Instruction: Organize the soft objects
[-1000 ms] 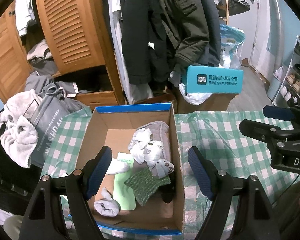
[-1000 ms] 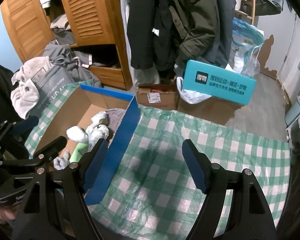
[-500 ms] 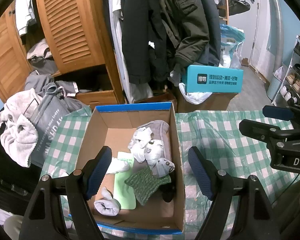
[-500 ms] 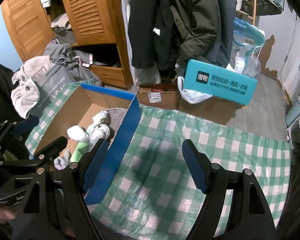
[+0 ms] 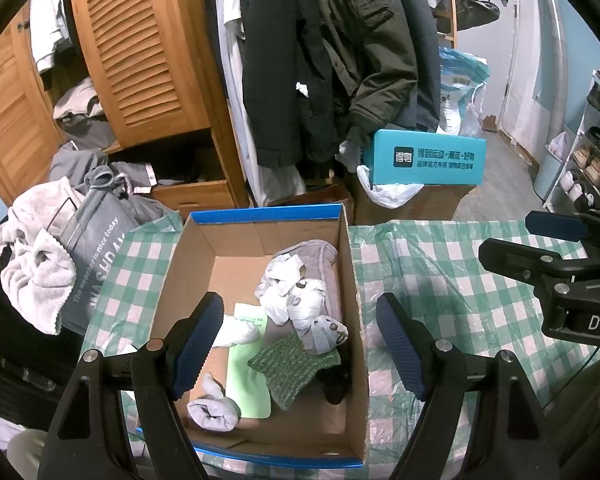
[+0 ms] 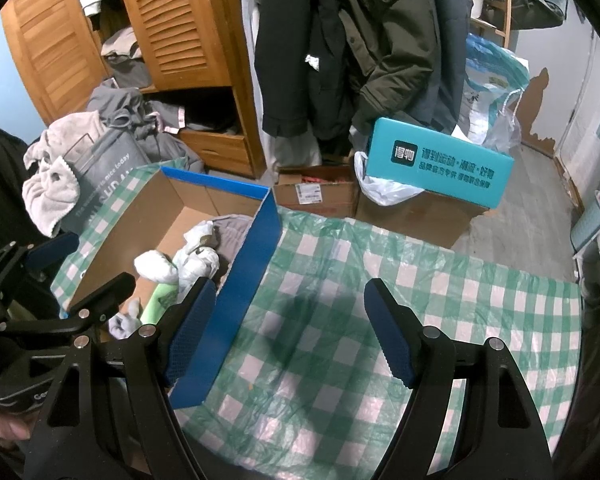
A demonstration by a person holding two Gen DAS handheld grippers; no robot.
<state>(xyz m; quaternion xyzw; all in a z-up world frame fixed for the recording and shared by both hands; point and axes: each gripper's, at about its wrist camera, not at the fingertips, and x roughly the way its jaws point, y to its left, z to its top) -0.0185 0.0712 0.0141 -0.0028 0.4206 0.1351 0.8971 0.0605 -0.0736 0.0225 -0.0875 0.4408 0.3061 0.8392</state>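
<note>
Open cardboard box (image 5: 256, 240) with a blue rim, resting on a tabletop covered by a green-and-white checked cloth (image 6: 380, 320). Inside the box lie the soft objects: a grey garment (image 5: 320, 252) against the far right wall; a cluster of white rolled socks (image 5: 296, 296) on and in front of it; one white sock (image 5: 236, 332) nearer the left wall; a green knitted piece (image 5: 292, 364) toward the near right; a pale rolled sock (image 5: 212, 412) at the near left; a dark item (image 5: 336, 384) in the near right corner, too shadowed to identify. A light-green flat card (image 5: 248, 384) lies on the box floor beneath several of these.

Left gripper (image 5: 300, 344): poised above the box, pointing downward, jaws wide and holding nothing; the box contents show between them without contact.

Right gripper (image 6: 288, 328): poised over the bare cloth just beside the box's right wall, jaws wide and holding nothing.

Behind the tabletop: a louvred wooden wardrobe (image 5: 140, 60), dark hanging coats (image 5: 324, 60), a teal carton (image 5: 428, 160) on brown boxes, and a grey bag (image 5: 96, 248) draped with a pale towel (image 5: 36, 272) at the left.
</note>
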